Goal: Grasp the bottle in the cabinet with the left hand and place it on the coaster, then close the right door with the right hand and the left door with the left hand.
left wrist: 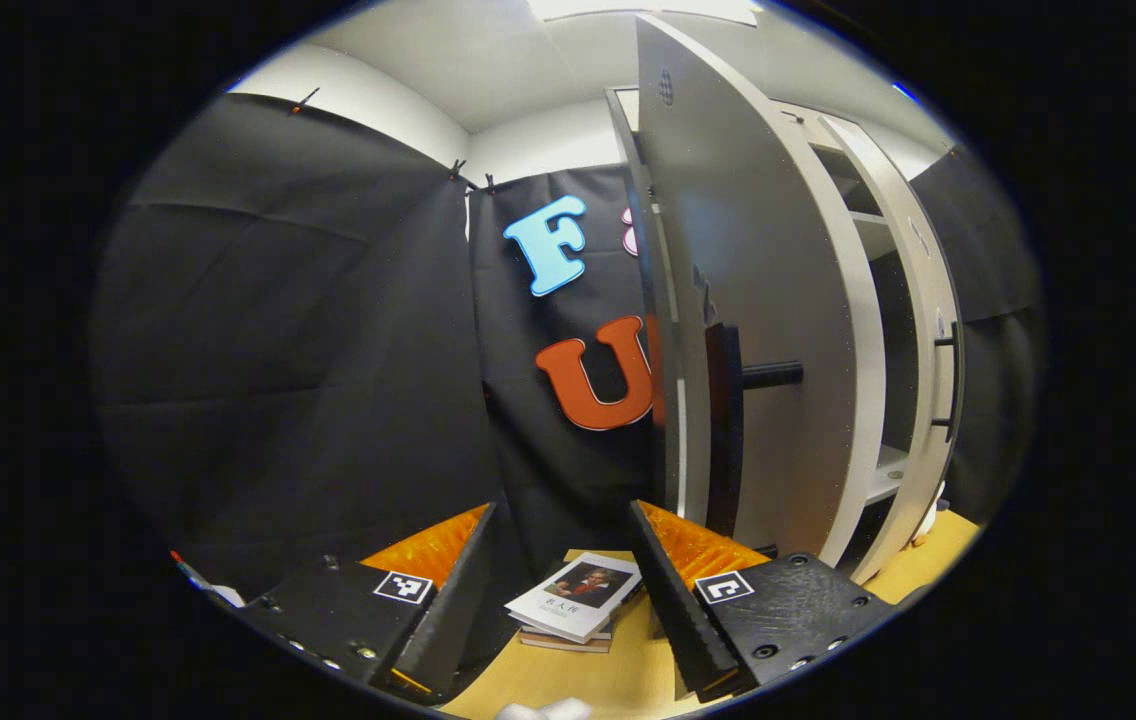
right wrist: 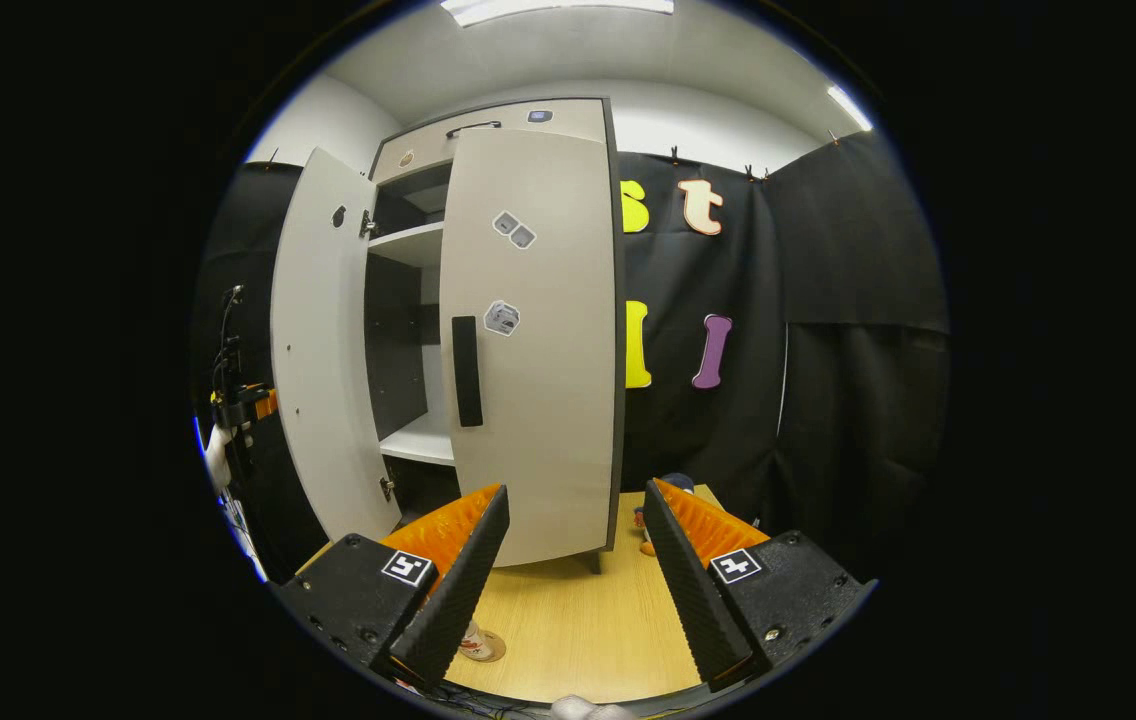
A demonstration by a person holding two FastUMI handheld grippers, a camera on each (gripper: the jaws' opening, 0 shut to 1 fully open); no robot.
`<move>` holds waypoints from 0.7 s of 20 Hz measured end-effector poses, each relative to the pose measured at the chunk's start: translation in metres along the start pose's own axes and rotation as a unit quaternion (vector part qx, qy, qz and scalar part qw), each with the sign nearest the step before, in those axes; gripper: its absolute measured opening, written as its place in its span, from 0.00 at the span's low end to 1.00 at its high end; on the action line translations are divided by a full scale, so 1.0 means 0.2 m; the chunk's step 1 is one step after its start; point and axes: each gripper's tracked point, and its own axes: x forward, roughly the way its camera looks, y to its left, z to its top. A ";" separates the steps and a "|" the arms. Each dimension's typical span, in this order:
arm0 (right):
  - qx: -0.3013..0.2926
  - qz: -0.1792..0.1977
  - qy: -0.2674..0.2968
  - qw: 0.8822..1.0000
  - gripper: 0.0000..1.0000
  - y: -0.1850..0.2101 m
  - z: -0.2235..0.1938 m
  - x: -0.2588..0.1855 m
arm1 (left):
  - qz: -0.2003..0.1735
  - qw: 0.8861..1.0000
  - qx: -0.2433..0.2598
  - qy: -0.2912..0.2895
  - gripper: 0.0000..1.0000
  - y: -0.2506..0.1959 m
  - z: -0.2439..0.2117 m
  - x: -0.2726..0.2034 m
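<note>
Left door (left wrist: pixel 758 330) stands tall and ajar, edge-on ahead.
It's just beyond the open, empty left tongs (left wrist: pixel 560 590); right tongs (right wrist: pixel 573 570) open too.

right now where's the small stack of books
In the left gripper view, the small stack of books lies on the light wooden table, between that gripper's fingers and left of the grey cabinet's open left door.

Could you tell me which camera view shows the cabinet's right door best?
The right gripper view: the right door faces the camera nearly whole, closed, with its black handle plain. The left gripper view catches it only edge-on, beyond the open left door.
</note>
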 end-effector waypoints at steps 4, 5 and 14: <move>-0.001 0.014 0.006 1.000 0.83 -0.08 0.01 0.04 | -0.024 1.000 0.005 -0.003 0.80 -0.27 0.03 -0.02; -0.004 0.014 0.008 1.000 0.83 -0.11 0.02 0.05 | -0.036 0.999 -0.001 -0.002 0.80 -0.35 0.03 -0.01; 0.008 0.009 0.001 1.000 0.83 -0.25 0.08 0.04 | -0.059 0.998 -0.031 -0.018 0.96 -0.67 0.18 0.05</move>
